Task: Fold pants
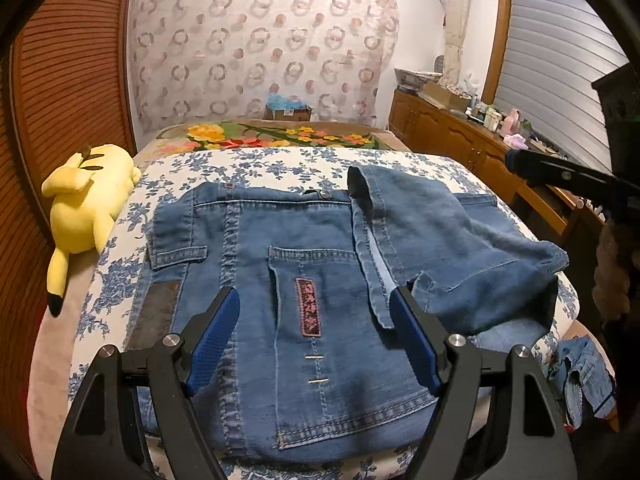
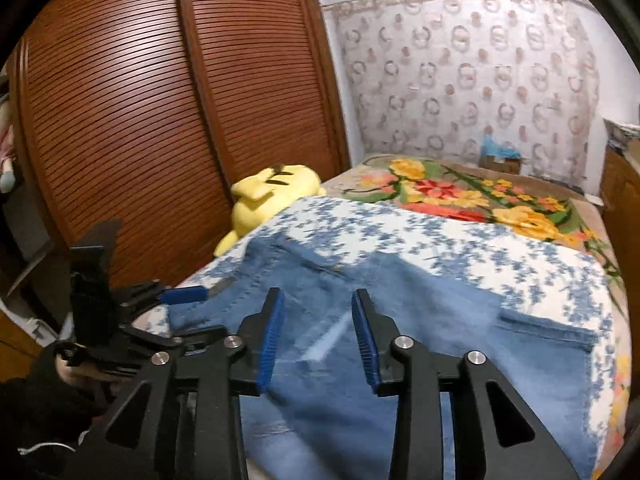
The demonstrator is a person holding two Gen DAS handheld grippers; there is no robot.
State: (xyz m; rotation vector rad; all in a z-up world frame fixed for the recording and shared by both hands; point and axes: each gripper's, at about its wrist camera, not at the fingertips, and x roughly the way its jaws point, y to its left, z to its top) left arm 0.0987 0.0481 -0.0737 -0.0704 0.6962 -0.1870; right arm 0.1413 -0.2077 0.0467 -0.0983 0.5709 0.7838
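Blue denim pants (image 1: 304, 280) lie on the bed, folded into a rough block, with a back pocket and a red patch facing up. A loose leg part (image 1: 460, 248) is bunched on the right side. My left gripper (image 1: 314, 300) is open and empty, held just above the near part of the pants. My right gripper (image 2: 318, 300) is open and empty above the pants (image 2: 400, 320); that view is motion-blurred. The left gripper also shows in the right wrist view (image 2: 184, 294), and a right gripper finger (image 1: 560, 172) shows at the right edge of the left wrist view.
The bed has a blue floral sheet (image 1: 280, 164) and a flowered blanket (image 1: 272, 136) at the far end. A yellow plush toy (image 1: 84, 208) lies at the left edge by the slatted wardrobe (image 2: 140, 120). A wooden dresser (image 1: 448, 128) stands right. More denim (image 1: 580, 380) hangs off the bed's right side.
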